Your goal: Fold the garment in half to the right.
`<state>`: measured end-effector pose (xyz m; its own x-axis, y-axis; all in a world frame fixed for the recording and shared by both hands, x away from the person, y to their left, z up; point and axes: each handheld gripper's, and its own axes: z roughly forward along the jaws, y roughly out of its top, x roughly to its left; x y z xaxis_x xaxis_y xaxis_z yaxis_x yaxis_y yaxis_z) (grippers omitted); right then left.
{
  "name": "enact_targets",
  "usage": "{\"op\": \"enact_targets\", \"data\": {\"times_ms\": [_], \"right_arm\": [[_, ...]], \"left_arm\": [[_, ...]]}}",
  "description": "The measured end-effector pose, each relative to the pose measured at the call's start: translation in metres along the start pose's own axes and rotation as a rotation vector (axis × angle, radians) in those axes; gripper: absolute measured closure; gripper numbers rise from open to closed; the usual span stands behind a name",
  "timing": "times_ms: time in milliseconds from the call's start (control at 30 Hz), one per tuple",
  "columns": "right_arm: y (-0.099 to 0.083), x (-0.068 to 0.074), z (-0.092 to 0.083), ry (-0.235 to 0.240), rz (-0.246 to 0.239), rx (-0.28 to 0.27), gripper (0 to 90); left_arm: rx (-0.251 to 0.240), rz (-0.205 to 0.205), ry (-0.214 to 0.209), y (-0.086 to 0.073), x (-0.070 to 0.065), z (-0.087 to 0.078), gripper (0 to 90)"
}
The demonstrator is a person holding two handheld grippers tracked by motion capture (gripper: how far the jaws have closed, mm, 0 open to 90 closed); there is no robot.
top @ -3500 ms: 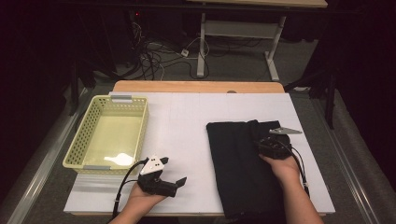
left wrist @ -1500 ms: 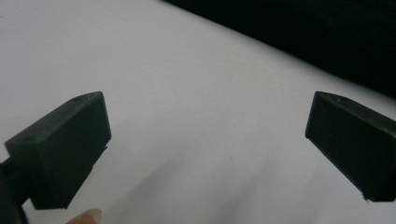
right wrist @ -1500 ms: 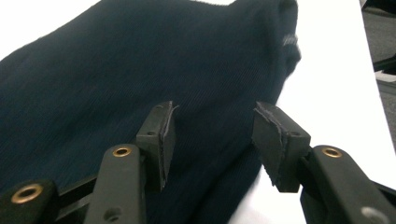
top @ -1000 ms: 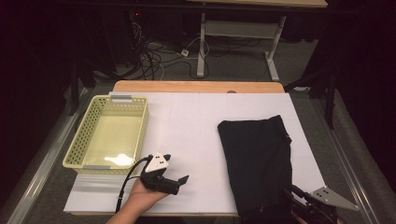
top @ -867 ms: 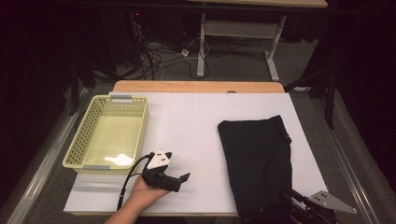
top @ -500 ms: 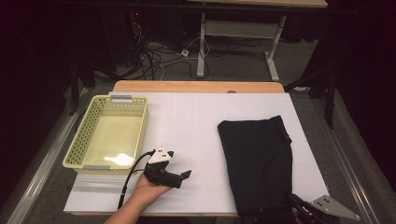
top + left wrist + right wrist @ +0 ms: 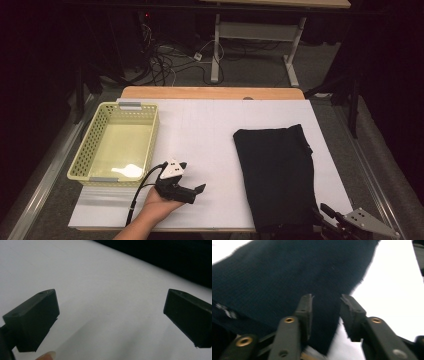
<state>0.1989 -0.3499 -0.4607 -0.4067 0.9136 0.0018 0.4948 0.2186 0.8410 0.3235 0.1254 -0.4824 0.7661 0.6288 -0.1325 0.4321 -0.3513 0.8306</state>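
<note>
right gripper (image 7: 325, 315): at the near edge of the table, bottom right in the high view (image 7: 327, 220). Jaws part-spread and just been opening. A flap of the black cloth lies in the gap between them, but the pads stand clear of it on both sides, no pinch.
left gripper (image 7: 110, 312): jaws spread wide, nothing between them, just bare white surface under them. In the high view (image 7: 192, 190) it sits low over the near-left part of the table, pointing right toward the cloth but well apart from it.
left hand (image 7: 160, 202): comes in from the bottom edge, wrapped under the left gripper. One fingertip shows at the bottom of the left gripper view.
black cloth (image 7: 277, 172): folded knit garment, flat on the right half of the table, long side running near to far. Its near end reaches the table's front edge, right at the right gripper. Close up (image 7: 294, 272) the weave is ribbed knit, and a narrow strip of its edge hangs down between the right jaws. Can't tell what kind of garment it is.
basket (image 7: 87, 150): pale yellow plastic mesh, left side of the table, upright, just beyond the left gripper.
table (image 7: 210, 125): white sheet over a wooden top, wood strip visible along the far edge.
cable (image 7: 140, 192): black, loops from the left gripper toward the near edge.
floor behind table: tangle of cables and a desk frame, dim.
</note>
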Motion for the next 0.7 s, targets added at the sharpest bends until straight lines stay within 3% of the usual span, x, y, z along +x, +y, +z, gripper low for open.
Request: {"op": "enact_targets", "data": {"times_ms": [133,333,500,600,700], "right_arm": [[0.008,0.009,0.007,0.022,-0.015,-0.020,49.1],[0.020,0.021,0.025,0.051,-0.034,-0.023,31.2],[0.032,0.023,0.042,0.078,-0.042,-0.009,25.9],[0.038,0.023,0.052,0.088,-0.047,0.010,23.5],[0.038,0.027,0.060,0.081,-0.060,0.000,20.3]], "left_arm": [[-0.001,-0.030,0.005,0.000,0.002,-0.001,0.0],[0.009,-0.030,0.061,0.001,0.000,-0.005,0.0],[0.009,-0.025,0.074,-0.003,0.002,-0.009,0.0],[-0.004,-0.047,0.041,-0.006,0.004,-0.009,0.0],[-0.018,-0.028,0.045,-0.007,0.002,-0.010,0.0]]}}
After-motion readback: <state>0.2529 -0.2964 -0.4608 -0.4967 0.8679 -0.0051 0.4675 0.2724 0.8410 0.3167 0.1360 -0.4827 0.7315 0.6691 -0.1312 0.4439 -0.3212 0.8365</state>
